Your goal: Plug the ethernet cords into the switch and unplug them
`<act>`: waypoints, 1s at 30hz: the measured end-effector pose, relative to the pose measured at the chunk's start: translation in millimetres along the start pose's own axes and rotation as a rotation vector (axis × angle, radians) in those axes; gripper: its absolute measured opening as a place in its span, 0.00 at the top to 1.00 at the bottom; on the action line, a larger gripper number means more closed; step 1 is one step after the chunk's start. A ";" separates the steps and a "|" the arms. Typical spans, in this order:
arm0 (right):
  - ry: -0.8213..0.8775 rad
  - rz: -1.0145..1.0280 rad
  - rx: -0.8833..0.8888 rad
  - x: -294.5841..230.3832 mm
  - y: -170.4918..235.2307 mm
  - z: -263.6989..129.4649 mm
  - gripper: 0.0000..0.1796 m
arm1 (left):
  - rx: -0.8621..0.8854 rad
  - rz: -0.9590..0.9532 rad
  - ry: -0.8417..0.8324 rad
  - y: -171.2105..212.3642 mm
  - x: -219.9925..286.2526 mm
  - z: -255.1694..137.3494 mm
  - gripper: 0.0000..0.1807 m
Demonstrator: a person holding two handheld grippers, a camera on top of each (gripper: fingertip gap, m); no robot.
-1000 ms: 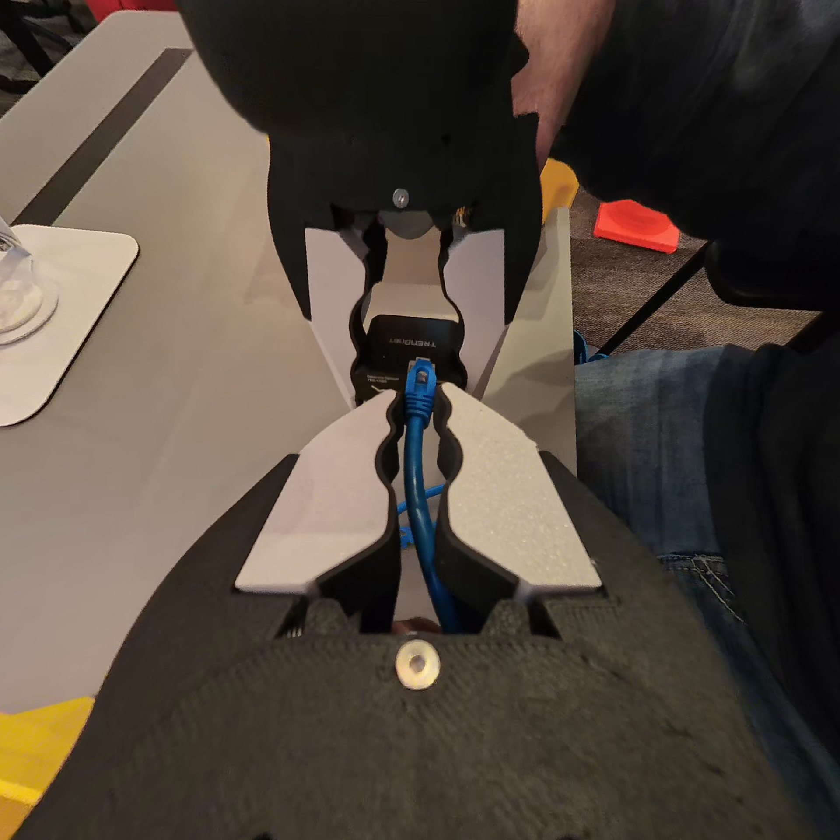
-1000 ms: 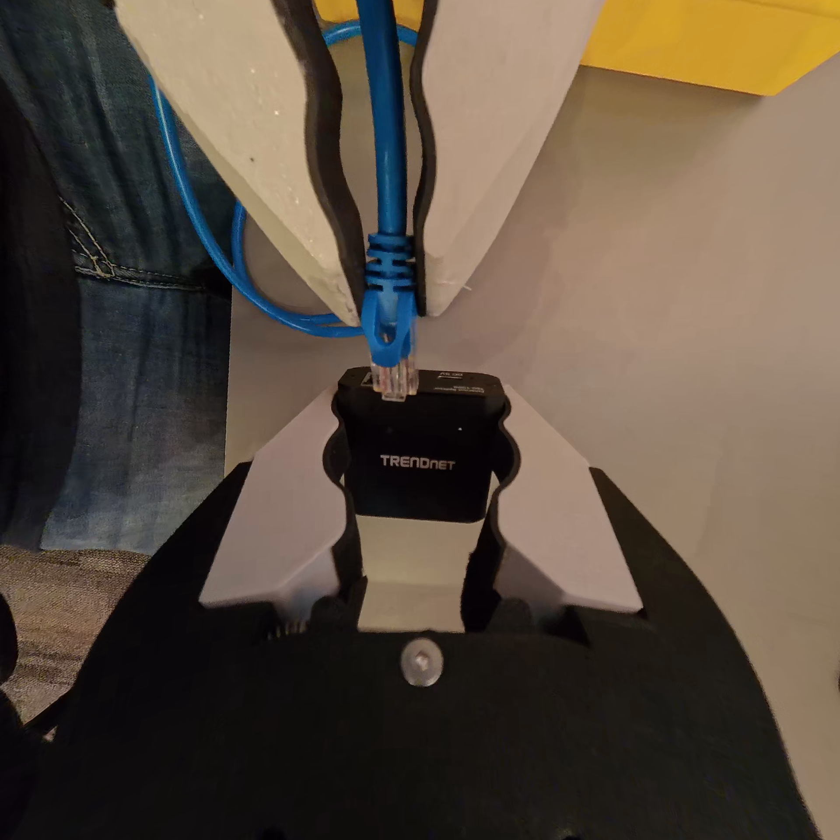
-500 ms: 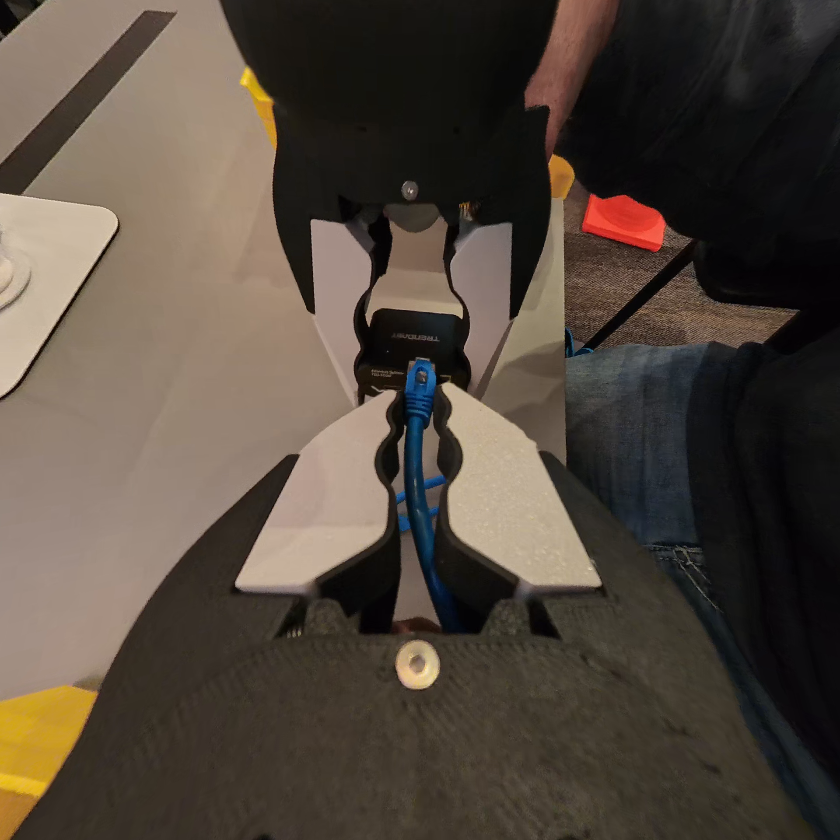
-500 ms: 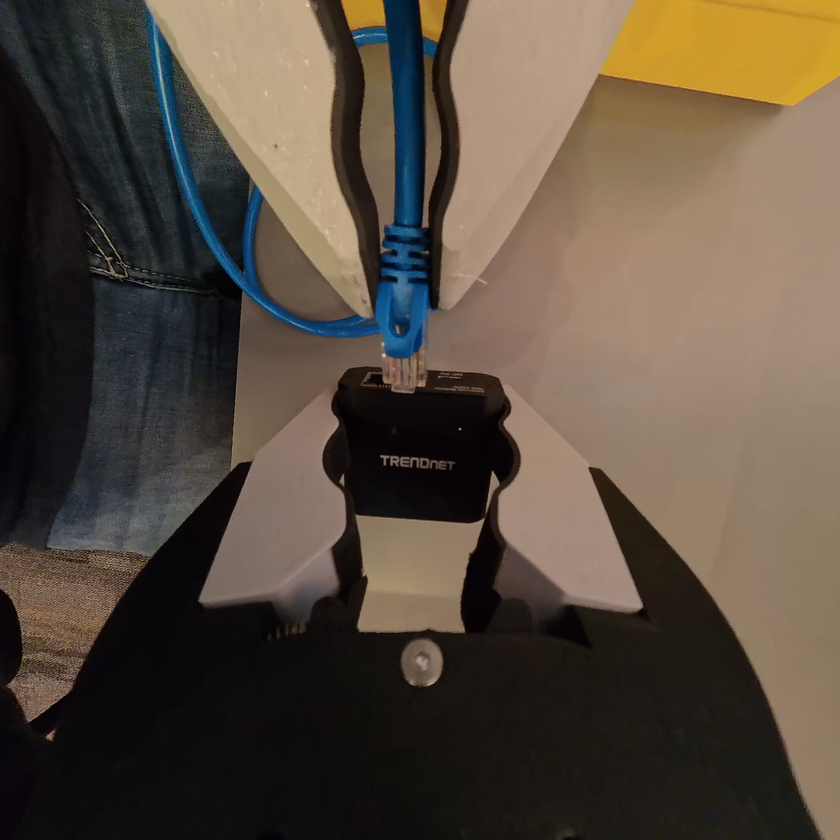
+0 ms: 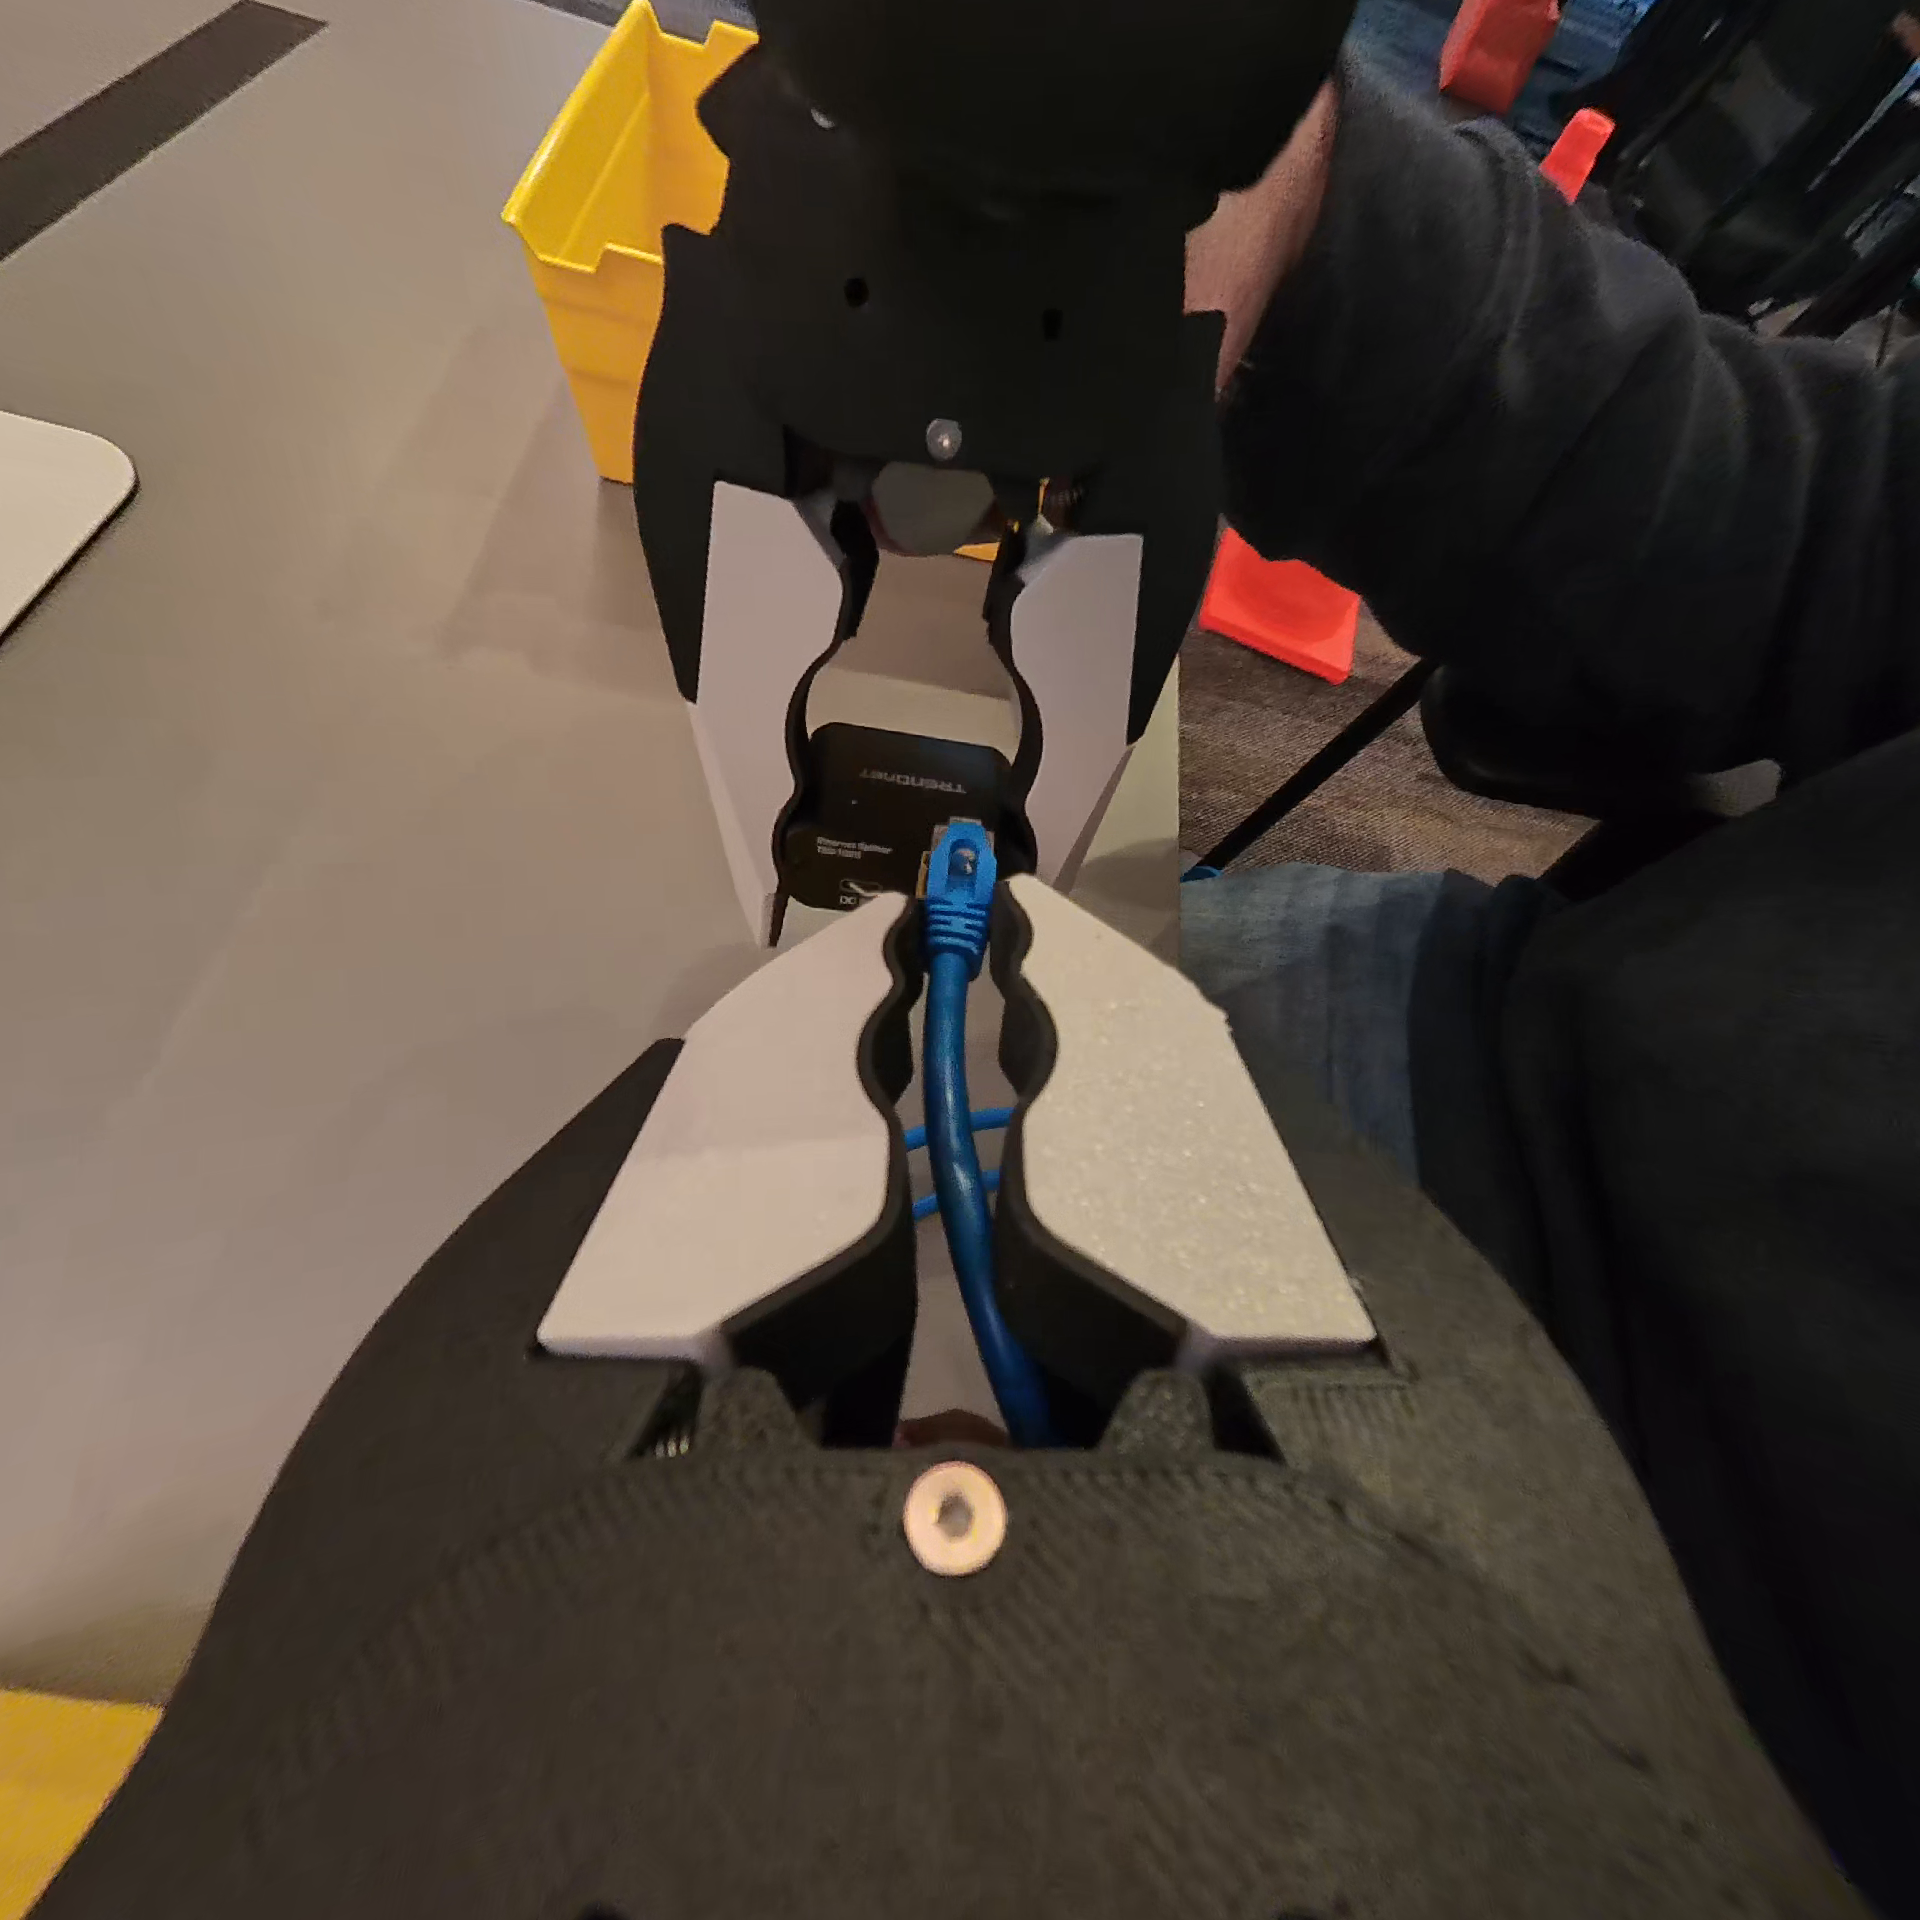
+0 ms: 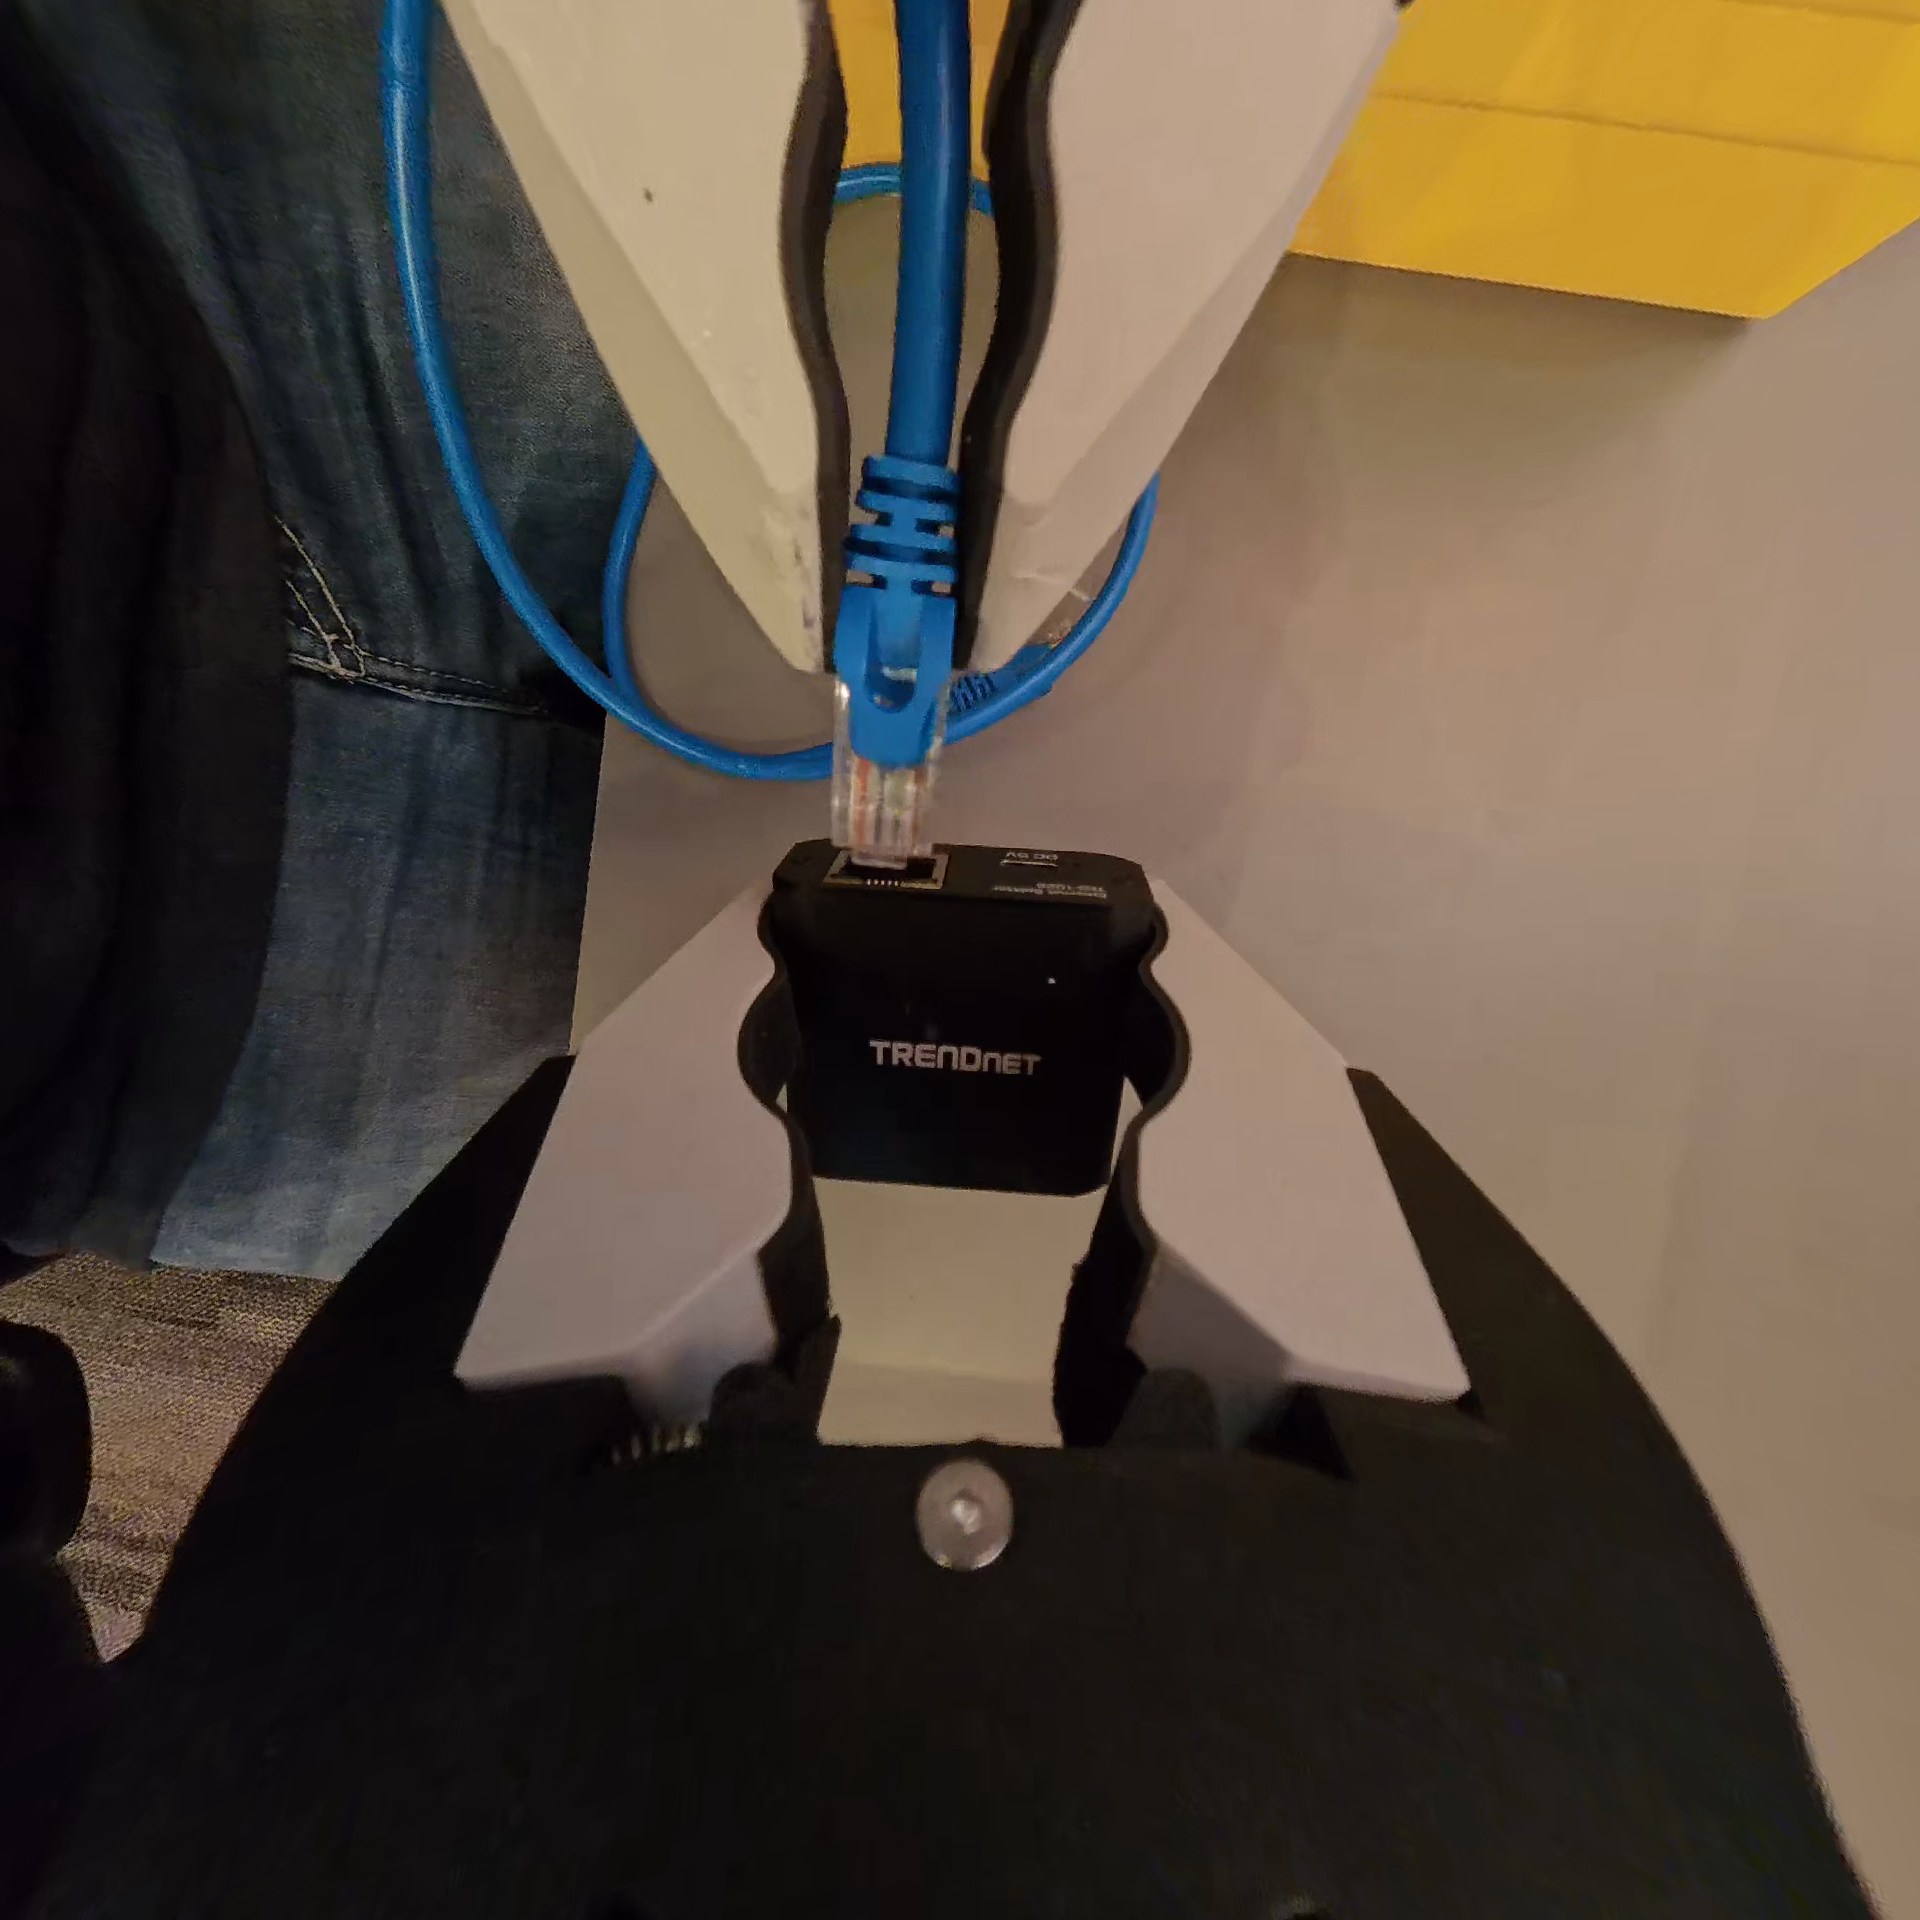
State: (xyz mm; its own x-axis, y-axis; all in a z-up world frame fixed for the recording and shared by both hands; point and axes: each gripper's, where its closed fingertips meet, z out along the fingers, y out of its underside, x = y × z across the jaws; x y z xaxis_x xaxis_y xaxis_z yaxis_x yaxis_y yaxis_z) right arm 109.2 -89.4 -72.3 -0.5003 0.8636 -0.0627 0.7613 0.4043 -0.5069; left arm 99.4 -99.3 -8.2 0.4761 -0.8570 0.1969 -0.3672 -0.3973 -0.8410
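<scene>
My left gripper [image 5: 951, 904] is shut on a blue ethernet cord [image 5: 956, 1039] just behind its plug. My right gripper [image 6: 961, 914] is shut on the small black switch [image 6: 961, 1039] and holds it facing the left gripper. In the right wrist view the cord's clear plug [image 6: 883, 800] points at the switch, its tip right at the mouth of the left port. In the left wrist view the switch [image 5: 899, 810] sits between the right gripper's fingers with the plug in front of it. The rest of the cord [image 6: 447, 416] loops down behind the left gripper.
The grey table [image 5: 312, 727] lies under both grippers, its edge by the person's jeans [image 5: 1299, 966]. A yellow bin [image 5: 603, 239] stands behind the right gripper. A white mat [image 5: 52, 499] lies at the far left. Orange cones [image 5: 1278, 603] stand on the carpet. Some 7 cm of space lies between my two pairs of fingers.
Both grippers have lifted and tilted together. The plug has shifted from the middle of the switch's front to line up with the left port, its tip now at the port's mouth.
</scene>
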 end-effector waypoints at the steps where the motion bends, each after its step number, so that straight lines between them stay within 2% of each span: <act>1: 0.000 0.001 0.002 0.0 -0.2 -0.3 0.67 | -0.020 0.011 -0.018 2.2 -1.4 1.1 0.93; 10: -0.005 0.007 0.024 -1.2 -1.9 -3.8 0.67 | -0.081 0.017 -0.031 9.9 0.7 8.0 0.93; 30: -0.006 0.020 0.079 -0.8 -11.7 -10.5 0.67 | -0.071 0.093 -0.098 3.5 1.6 8.7 0.94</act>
State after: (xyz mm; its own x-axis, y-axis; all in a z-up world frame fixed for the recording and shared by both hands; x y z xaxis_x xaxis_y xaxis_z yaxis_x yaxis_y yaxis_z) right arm 105.0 -91.7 -57.3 -0.4882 0.8692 -0.0784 0.7365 0.3621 -0.5714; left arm 105.8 -99.2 -15.2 0.5117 -0.8566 0.0663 -0.4675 -0.3424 -0.8150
